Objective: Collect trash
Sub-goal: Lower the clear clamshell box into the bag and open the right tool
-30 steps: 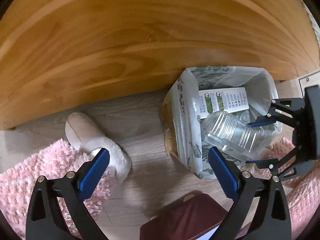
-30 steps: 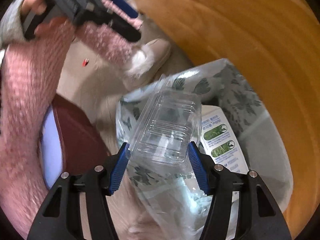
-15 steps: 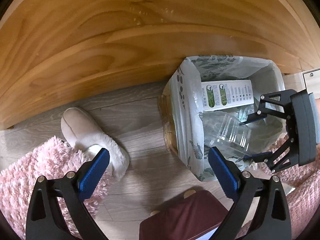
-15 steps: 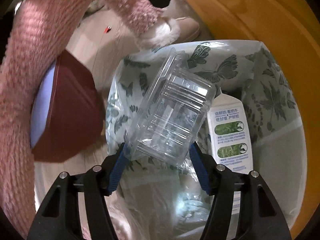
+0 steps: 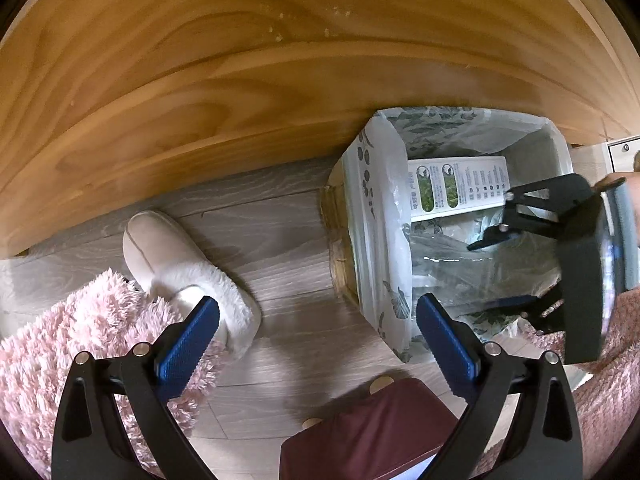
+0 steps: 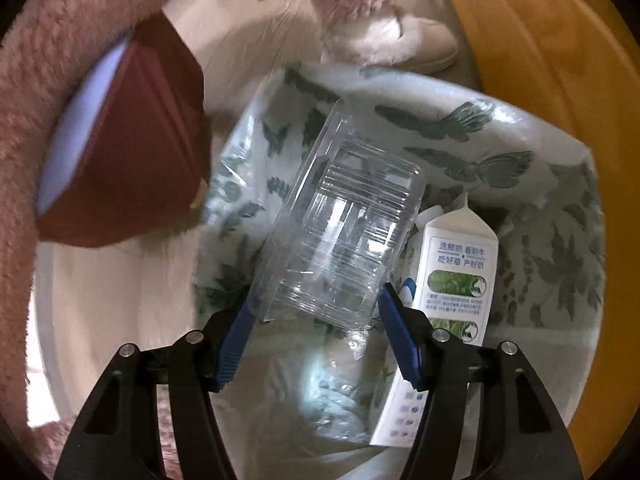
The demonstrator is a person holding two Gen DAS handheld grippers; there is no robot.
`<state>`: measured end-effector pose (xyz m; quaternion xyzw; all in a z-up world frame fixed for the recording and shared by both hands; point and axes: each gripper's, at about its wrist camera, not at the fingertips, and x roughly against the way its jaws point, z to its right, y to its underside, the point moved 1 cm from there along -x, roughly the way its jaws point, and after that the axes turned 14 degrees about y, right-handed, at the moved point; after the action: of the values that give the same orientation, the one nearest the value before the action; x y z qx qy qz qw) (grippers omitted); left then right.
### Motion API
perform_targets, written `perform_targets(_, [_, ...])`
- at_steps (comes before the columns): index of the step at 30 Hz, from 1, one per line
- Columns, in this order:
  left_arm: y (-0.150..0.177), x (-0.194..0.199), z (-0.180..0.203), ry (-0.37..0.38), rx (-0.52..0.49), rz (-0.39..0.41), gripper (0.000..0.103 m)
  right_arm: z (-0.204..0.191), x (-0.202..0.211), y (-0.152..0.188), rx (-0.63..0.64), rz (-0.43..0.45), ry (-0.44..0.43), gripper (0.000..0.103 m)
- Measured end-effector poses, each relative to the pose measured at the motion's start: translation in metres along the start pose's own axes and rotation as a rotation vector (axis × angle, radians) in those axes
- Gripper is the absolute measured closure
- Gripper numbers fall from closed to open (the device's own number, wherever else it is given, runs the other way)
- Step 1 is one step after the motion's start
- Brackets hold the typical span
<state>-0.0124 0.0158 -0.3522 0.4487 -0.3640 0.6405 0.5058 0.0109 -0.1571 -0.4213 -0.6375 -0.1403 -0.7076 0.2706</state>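
Right wrist: clamshell (image 6: 340,236) over bin (image 6: 560,184)

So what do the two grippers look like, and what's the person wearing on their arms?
Both match: the left gripper and right gripper have black skeletal frames with triangular cutouts and silver pivot bolts, and fingers tipped with ribbed blue pads. No cables are visible. The person wears a fluffy pink sleeve.

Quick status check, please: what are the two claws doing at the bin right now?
Right claw shut on clear plastic box, inside lined bin. Left claw open, empty. Milk carton already in bin.
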Motion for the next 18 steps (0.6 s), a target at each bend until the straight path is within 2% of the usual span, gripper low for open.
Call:
perform_targets(3, [0.0, 0.0, -0.002, 0.002, 0.008, 0.0, 0.008, -0.001, -0.009, 0.002, 0.034, -0.017, 0.021, 0.042])
perform_targets(12, [0.0, 0.002, 0.004, 0.005, -0.004, 0.003, 0.008, -0.007, -0.018, 0.005, 0.002, -0.037, 0.05, 0.042])
perform_targets(14, [-0.001, 0.003, 0.005, 0.006, -0.005, 0.008, 0.008, -0.004, -0.019, 0.004, -0.019, -0.042, 0.053, 0.037])
perform_targets(15, [-0.001, 0.003, 0.005, 0.006, -0.007, 0.01, 0.008, -0.002, -0.02, 0.003, -0.033, -0.051, 0.073, 0.028])
perform_targets(18, [0.0, 0.006, 0.006, 0.004, -0.013, 0.018, 0.008, 0.005, -0.02, 0.002, -0.079, -0.055, 0.082, 0.027])
